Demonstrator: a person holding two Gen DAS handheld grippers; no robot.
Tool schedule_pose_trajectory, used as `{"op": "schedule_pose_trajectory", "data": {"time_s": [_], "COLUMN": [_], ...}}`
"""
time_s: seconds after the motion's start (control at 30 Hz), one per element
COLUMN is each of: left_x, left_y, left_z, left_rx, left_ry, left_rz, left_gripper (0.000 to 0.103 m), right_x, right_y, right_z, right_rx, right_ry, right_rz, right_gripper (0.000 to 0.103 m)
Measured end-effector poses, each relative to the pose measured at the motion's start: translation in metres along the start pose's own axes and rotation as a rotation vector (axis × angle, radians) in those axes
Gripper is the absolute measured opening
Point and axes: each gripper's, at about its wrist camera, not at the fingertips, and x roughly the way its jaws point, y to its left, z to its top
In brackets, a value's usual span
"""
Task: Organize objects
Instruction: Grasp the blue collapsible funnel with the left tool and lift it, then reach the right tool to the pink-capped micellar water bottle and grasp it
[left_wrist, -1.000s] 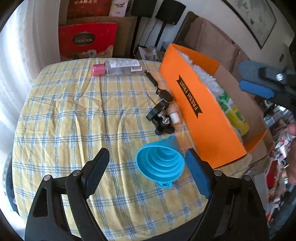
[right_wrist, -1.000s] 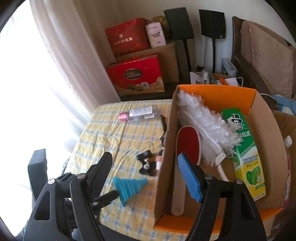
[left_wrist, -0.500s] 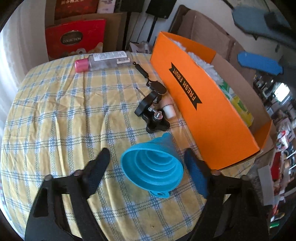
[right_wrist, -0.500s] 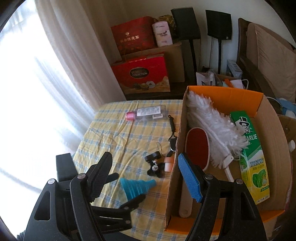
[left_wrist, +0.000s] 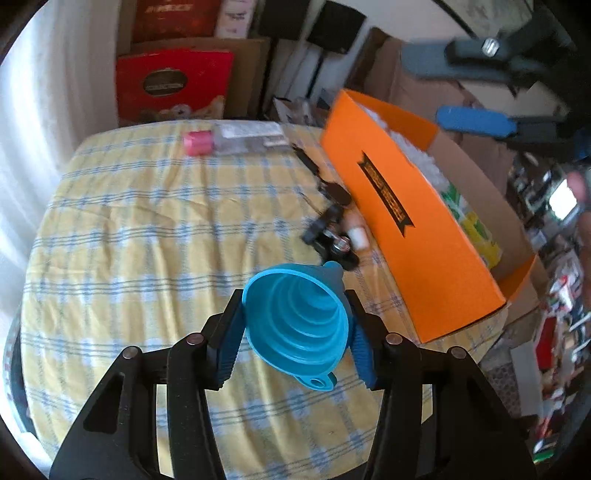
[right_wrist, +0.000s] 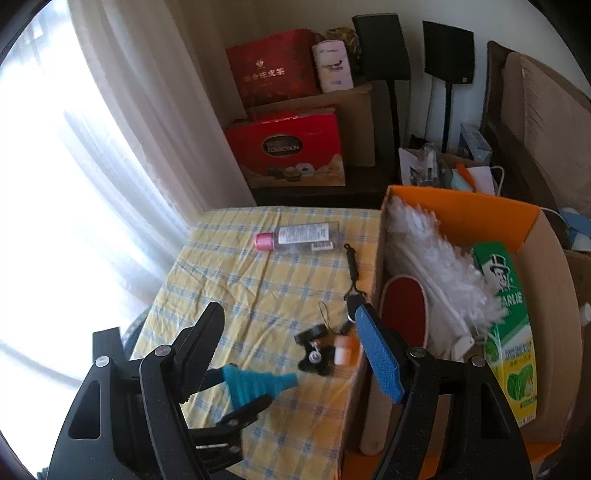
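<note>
Squeezing the soft blue funnel (left_wrist: 295, 317) near the table's (left_wrist: 129, 229) front edge, your closing left gripper (left_wrist: 295, 332) is risking collapsing it.

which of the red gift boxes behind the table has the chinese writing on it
The upper red gift box, atop the cardboard carton; the lower red gift box shows a dark oval label instead.

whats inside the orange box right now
Inside the orange box: a white feather duster, a red paddle and a green carton. The box floor beneath them is covered, so anything lower is hidden.
</note>
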Motion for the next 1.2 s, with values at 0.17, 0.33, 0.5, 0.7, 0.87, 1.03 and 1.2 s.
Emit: {"op": "schedule_pose_trajectory", "data": {"time_s": [0.17, 0.33, 0.5, 0.7, 0.87, 1.03, 1.2], "left_x": [-0.019, -0.032, -0.035, -0.036, -0.037, -0.037, -0.039], "left_y": [0.026, 0.046, 0.062, 0.078, 0.090, 0.099, 0.102], "left_z": [0.005, 0.006, 0.004, -0.002, -0.005, -0.005, -0.007], "left_rx": [-0.066, -0.106, -0.138, -0.169, -0.193, -0.203, -0.214], "left_ry": [-0.013, -0.032, -0.048, -0.052, -0.056, -0.060, -0.067], "left_rz": [0.017, 0.043, 0.063, 0.065, 0.070, 0.084, 0.072], "left_gripper": [0.048, 0.048, 0.048, 0.048, 0.048, 0.048, 0.048], "right_x": [0.024, 0.055, 0.092, 0.149, 0.193, 0.223, 0.226], "right_y": [0.007, 0.017, 0.033, 0.036, 0.034, 0.032, 0.040], "right_z": [0.020, 0.040, 0.056, 0.079, 0.092, 0.095, 0.079], "right_rx": [-0.015, -0.035, -0.045, -0.045, -0.053, -0.077, -0.167], "right_ry": [0.039, 0.071, 0.120, 0.170, 0.203, 0.243, 0.275], "right_rz": [-0.004, -0.026, -0.019, -0.100, -0.179, -0.224, -0.221], "right_gripper": [0.076, 0.076, 0.075, 0.068, 0.058, 0.057, 0.056]}}
